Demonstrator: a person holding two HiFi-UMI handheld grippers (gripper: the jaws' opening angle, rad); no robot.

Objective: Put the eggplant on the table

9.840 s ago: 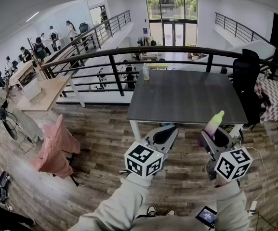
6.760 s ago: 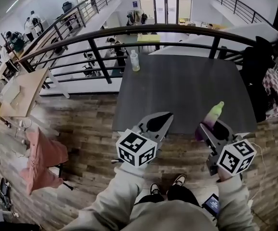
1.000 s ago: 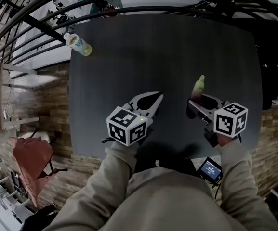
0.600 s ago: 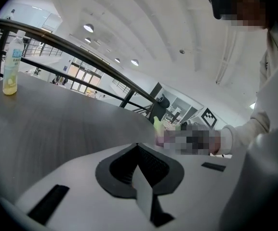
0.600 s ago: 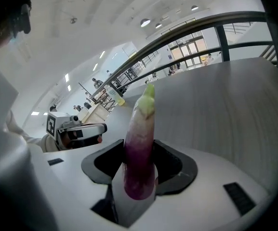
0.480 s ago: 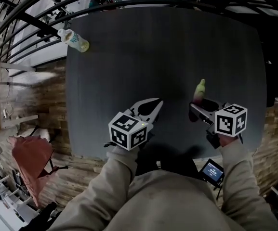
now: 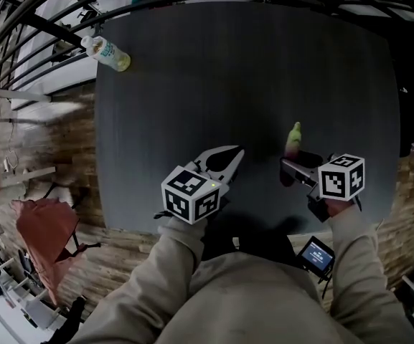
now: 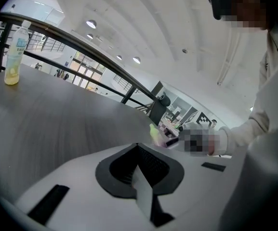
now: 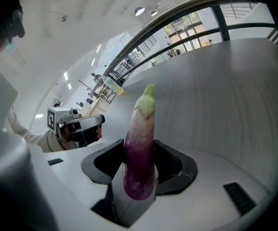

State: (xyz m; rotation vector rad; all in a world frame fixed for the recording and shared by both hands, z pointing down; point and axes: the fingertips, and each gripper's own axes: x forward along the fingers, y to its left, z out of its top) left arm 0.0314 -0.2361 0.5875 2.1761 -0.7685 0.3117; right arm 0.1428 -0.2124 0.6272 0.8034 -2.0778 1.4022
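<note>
Noted: right tool [image 7: 290, 169] pinches the eggplant [image 7: 293, 137] by its purple end, green tip forward, over the near right part of the counter [image 7: 228, 70], close to its near edge with wide bare surface beyond; left tool [image 7: 235, 152] pressed together, empty, alongside; bottle [image 7: 106, 52] at far left corner; whether eggplant touches counter is hidden

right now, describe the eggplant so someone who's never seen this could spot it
Find the dark grey table by the railing, then its near right part. The right gripper there grips the eggplant, which sticks out past the jaws: purple fading to white with a green tip, unlike the clear bottle at the far left corner.
</note>
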